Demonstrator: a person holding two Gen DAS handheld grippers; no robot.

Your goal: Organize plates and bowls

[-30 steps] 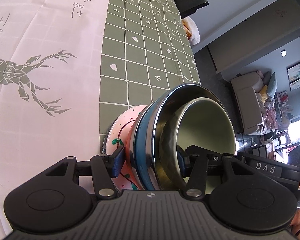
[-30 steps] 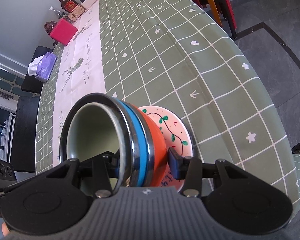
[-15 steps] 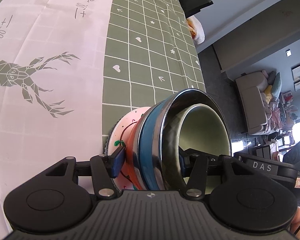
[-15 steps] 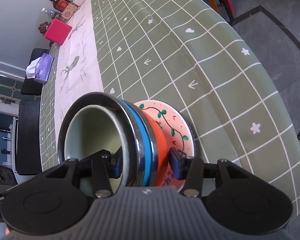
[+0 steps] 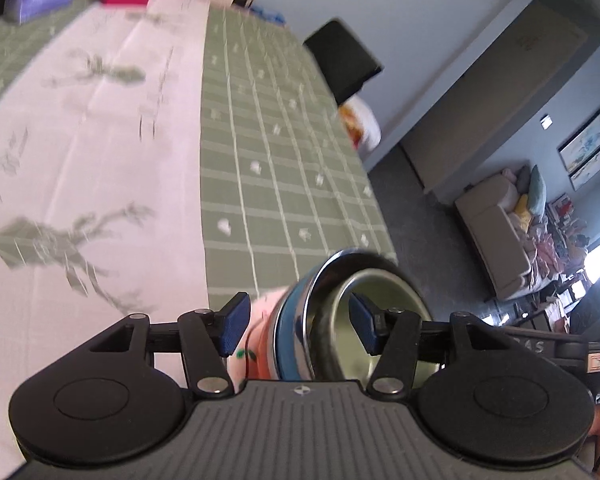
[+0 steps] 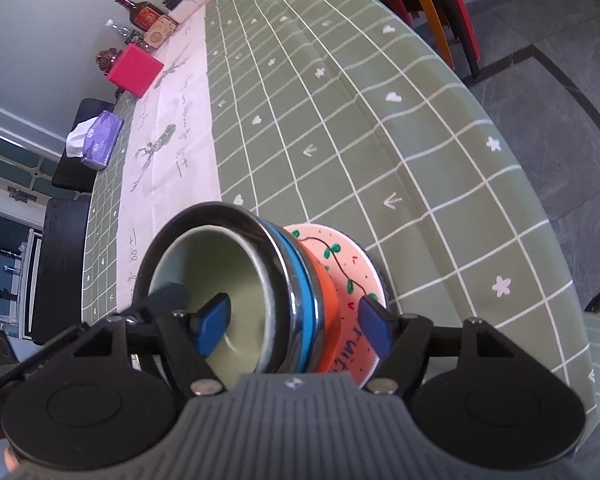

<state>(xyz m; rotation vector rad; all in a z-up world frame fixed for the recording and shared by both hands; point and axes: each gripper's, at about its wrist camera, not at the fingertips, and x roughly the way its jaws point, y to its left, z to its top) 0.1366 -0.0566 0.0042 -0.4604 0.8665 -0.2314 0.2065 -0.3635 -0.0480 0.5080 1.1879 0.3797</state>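
Stack built: pale green ceramic bowl (image 6: 220, 292) nested in steel bowl with blue band (image 6: 300, 280), on orange bowl (image 6: 328, 300) and pink vine-painted plate (image 6: 352, 264), near counter (image 6: 380, 140) edge. Right gripper (image 6: 296, 320) and left gripper (image 5: 296, 324) fingers apart, opening, straddling the rims without pressing. Stacking looks done; only withdrawal seems left.

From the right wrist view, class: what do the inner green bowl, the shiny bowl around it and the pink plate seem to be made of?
Green bowl: probably glazed ceramic, with a smooth pale sheen and a thick rim.
Shiny bowl: probably polished steel, its rim mirror-bright; its blue band's material is unclear.
Pink plate: probably glazed ceramic, glossy with a painted vine.
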